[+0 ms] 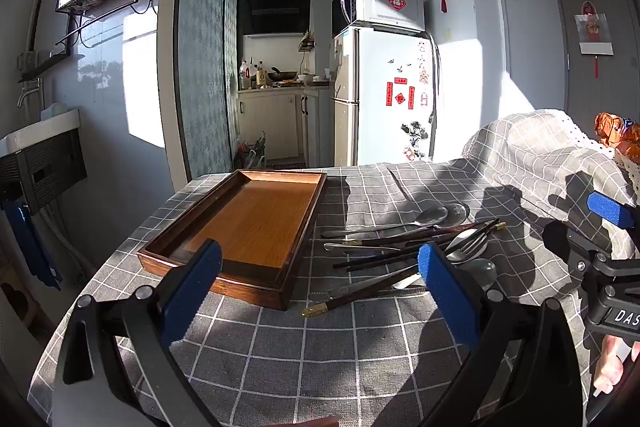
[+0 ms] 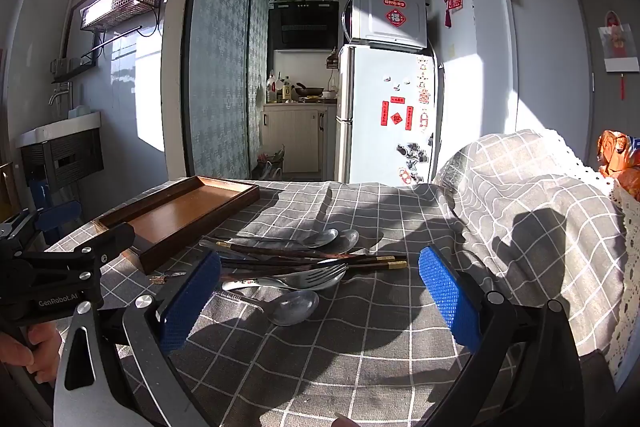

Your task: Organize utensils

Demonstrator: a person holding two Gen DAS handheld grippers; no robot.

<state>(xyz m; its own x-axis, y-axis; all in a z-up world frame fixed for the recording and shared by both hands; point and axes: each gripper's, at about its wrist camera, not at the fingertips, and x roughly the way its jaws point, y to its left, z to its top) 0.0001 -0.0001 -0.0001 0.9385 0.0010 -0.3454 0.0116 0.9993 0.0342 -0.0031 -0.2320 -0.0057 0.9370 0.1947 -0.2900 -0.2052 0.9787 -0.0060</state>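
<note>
An empty wooden tray (image 1: 298, 247) lies on the grey checked tablecloth, left of a loose pile of utensils. The pile holds metal spoons (image 1: 430, 216), a fork (image 1: 472, 241) and dark chopsticks (image 1: 424, 234) with gold tips. My left gripper (image 1: 318, 267) hovers open over the tray's near corner, nothing between its blue pads. In the right wrist view the tray (image 2: 192, 223) sits at the left and the spoons (image 2: 296, 307), fork (image 2: 316, 273) and chopsticks (image 2: 320, 261) lie just ahead. My right gripper (image 2: 320, 291) is open and empty, above the cloth in front of the pile.
The tablecloth (image 1: 320, 347) rises over a covered hump (image 2: 532, 195) at the right, with an orange packet (image 2: 618, 155) behind it. A fridge (image 1: 384, 99) stands beyond the table's far edge. The other gripper's body (image 2: 52, 275) shows at the left.
</note>
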